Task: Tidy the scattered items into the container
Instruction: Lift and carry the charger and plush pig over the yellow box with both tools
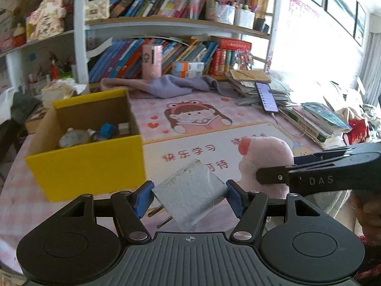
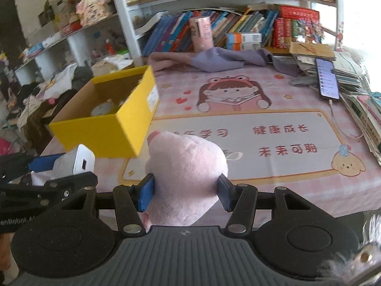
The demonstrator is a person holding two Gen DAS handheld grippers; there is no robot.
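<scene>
A: What is the left claw (image 1: 189,199) holding?

B: A white charger (image 1: 190,194), a squat plug block with rounded corners. Its blue pads pinch the block on two opposite sides. The face toward the left wrist camera looks grey and scuffed, and two metal prongs stick out at its lower left. From the right wrist camera the same charger (image 2: 76,162) shows a clean white end with a small port.

A: And the right claw (image 2: 185,195)?

B: It pinches a pink plush toy (image 2: 188,166), soft and fuzzy, with a darker pink nub at its top. The blue pads press into its sides, and the plush bulges out above them. In the left wrist view the toy (image 1: 266,157) sits just right of the charger, with the right claw's black fingers across it.

A: Where are they relative to the container?

B: Both are held above the bench (image 2: 285,190), which has a pink cartoon mat, near the yellow box (image 1: 88,164). The box is open-topped with brown cardboard inside, and it stands to the left of both claws. Several small things already lie in it, among them a round pale item and a blue one; I cannot tell what they are.

A: Are the charger and the toy touching?

B: I cannot tell; they are just beside each other.
</scene>
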